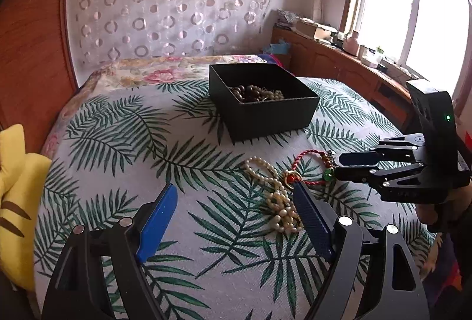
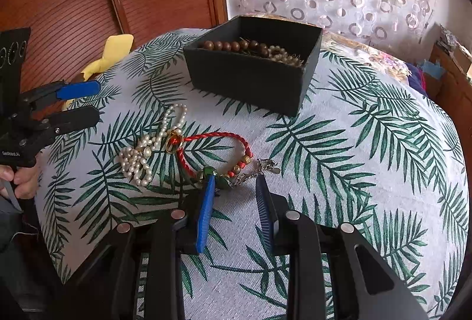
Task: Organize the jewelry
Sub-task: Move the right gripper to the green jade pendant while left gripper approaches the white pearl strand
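on the bed, right before the right gripper, lies the red bracelet, its fingers partly spread around nothing. the left gripper, spread wide, waits beside the pearls.

Pearl necklace, red bracelet beside black box.

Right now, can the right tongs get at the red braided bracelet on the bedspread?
Probably yes. The right tongs stand open just short of the red braided bracelet, with nothing between. The pearl necklace touches the bracelet's far end, away from the tips; the left tongs hover off to the side.
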`<state>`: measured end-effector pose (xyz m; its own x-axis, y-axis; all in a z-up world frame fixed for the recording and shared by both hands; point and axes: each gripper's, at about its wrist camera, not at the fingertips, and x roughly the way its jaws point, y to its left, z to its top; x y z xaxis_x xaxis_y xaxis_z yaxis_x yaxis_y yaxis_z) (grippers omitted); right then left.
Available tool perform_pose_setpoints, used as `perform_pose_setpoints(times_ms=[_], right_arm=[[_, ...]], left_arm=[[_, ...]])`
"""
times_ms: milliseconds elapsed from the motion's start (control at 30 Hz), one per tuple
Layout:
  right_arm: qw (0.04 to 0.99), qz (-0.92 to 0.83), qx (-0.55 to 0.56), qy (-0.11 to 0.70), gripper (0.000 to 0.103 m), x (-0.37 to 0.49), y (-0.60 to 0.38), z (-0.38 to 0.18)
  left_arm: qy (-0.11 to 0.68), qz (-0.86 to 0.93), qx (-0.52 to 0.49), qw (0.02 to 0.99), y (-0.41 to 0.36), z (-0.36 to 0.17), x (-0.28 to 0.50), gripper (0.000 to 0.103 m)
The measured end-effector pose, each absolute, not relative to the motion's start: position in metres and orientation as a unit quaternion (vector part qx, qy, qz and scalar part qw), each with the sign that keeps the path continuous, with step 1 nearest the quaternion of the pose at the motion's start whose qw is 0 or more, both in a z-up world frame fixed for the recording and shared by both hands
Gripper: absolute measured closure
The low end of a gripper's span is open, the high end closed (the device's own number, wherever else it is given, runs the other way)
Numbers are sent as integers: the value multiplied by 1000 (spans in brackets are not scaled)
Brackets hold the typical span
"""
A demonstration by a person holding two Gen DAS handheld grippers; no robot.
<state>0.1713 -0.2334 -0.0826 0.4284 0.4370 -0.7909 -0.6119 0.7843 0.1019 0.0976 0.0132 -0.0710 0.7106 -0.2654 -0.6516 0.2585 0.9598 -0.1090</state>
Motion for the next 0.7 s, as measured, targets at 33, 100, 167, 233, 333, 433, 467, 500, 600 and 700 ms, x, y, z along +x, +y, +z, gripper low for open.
perform_pose_setpoints(times_ms=[33, 100, 167, 233, 333, 433, 467, 500, 600, 700], right_arm=[[839, 312, -99, 434, 72, 172, -233, -83], [838, 314, -96, 436, 72, 175, -230, -84], [838, 315, -92, 436, 72, 177, -228, -85], [837, 319, -88, 436, 84, 178, -229, -84], [835, 325, -87, 435, 90, 177, -228, -84], [836, 327, -92, 431, 90, 174, -229, -83], [839, 325, -93, 427, 90, 173, -231, -82], [840, 325, -92, 424, 90, 172, -232, -80], [852, 316, -82, 410, 90, 165, -241, -68], [860, 315, -71, 395, 90, 159, -248, -56]], left_arm=[[354, -142, -6, 924, 13, -72, 98, 26], [355, -141, -7, 924, 13, -72, 99, 26], [356, -141, -8, 924, 14, -73, 99, 26], [356, -141, -8, 924, 14, -73, 99, 26], [357, -139, -10, 924, 16, -73, 99, 26], [359, -139, -13, 923, 17, -74, 99, 26], [361, -140, -13, 922, 17, -75, 99, 26], [362, -141, -13, 921, 16, -76, 99, 26], [367, -145, -14, 919, 14, -78, 98, 26], [372, -151, -13, 916, 10, -81, 95, 26]])
